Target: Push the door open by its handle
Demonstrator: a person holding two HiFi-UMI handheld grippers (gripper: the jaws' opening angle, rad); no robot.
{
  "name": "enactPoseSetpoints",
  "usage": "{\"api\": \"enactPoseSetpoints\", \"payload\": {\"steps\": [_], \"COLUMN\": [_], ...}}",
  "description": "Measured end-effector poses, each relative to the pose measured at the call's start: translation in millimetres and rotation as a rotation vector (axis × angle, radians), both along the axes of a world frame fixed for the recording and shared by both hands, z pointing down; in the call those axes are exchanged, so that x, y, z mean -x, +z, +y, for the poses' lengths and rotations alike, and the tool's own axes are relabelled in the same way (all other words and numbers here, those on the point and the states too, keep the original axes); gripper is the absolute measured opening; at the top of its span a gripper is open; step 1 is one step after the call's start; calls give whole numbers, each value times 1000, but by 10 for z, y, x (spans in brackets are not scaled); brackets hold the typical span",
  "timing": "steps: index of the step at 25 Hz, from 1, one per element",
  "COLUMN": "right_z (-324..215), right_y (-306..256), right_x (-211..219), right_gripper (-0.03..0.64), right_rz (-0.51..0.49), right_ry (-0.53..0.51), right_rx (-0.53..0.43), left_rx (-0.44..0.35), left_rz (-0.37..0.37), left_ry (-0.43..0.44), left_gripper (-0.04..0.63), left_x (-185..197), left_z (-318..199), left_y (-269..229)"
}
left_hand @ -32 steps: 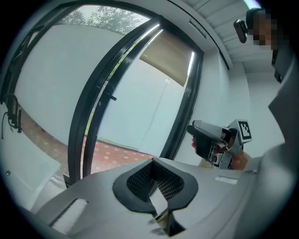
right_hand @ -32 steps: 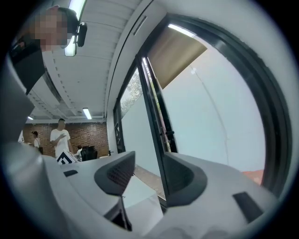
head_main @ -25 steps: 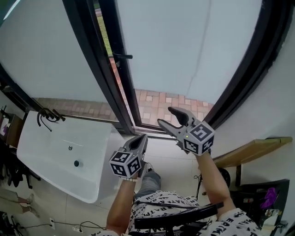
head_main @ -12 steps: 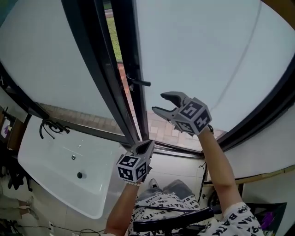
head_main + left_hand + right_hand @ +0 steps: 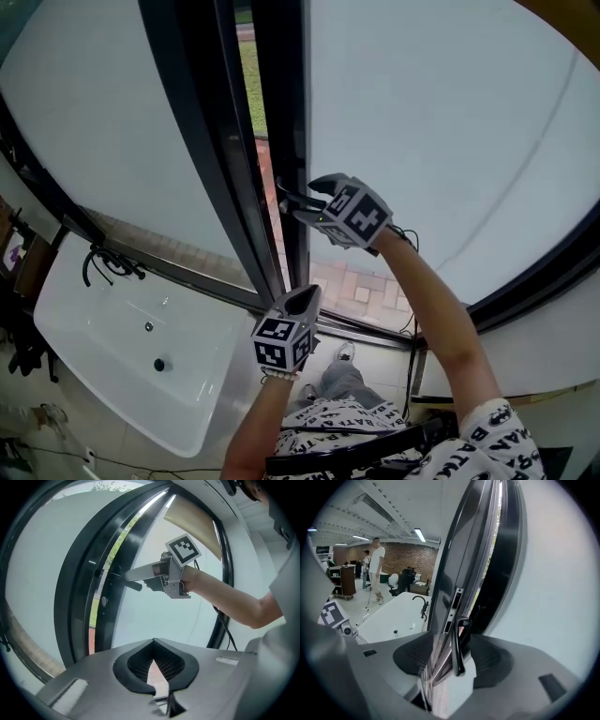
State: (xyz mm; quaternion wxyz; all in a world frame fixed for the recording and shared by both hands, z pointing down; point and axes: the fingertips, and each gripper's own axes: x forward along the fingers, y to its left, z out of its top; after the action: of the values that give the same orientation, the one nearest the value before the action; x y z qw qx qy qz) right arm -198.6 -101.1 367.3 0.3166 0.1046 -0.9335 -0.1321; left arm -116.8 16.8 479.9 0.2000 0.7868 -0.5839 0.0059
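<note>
Indoors, seen from the head view, a person reaches the right gripper (image 5: 302,199) to the slim dark handle (image 5: 288,193) on the black-framed glass door (image 5: 283,103). The door stands ajar, with a strip of grass and brick paving showing in the gap. The left gripper (image 5: 305,298) hangs lower, near the foot of the frame, above a white bathtub (image 5: 89,328) at the left.

From the left gripper view, that gripper's jaws meet at their tips with nothing between them. Beyond them the right gripper lies level against the door's edge, with the handle jutting out just beneath its upper jaw.

From the right gripper view, the handle's lever stands upright between the two jaws, which are spread wide on either side and have just been closing a little. Neither pad appears to press on it yet. A latch plate (image 5: 453,605) runs up the door's edge behind, and people stand far off in the room.

The door looks like a tall glazed panel in a metal frame, so it is probably heavy and stiff and slow to start swinging. The lever appears thin, rigid and smooth, and could slip or turn under a loose hold. The safest purchase is likely on the lever's straight bar, close to where it joins the frame, with the push directed outward through the frame and not the glass.
</note>
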Motion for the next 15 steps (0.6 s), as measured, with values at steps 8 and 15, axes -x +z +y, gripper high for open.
{"api": "enactPoseSetpoints", "payload": {"steps": [8,15], "right_z": [-245,-259], "right_y": [453,511], "right_x": [351,448], "right_gripper": [236,56], "right_rz": [152,189], "right_ry": [-16,-45], "right_rx": [50,62], "left_rx": [23,38], "left_rz": [3,19], "left_ry": [-130,-69], "left_gripper": [-15,-14], "left_x": [380,344], "left_z": [-381,-401], "left_y": [-76,29]}}
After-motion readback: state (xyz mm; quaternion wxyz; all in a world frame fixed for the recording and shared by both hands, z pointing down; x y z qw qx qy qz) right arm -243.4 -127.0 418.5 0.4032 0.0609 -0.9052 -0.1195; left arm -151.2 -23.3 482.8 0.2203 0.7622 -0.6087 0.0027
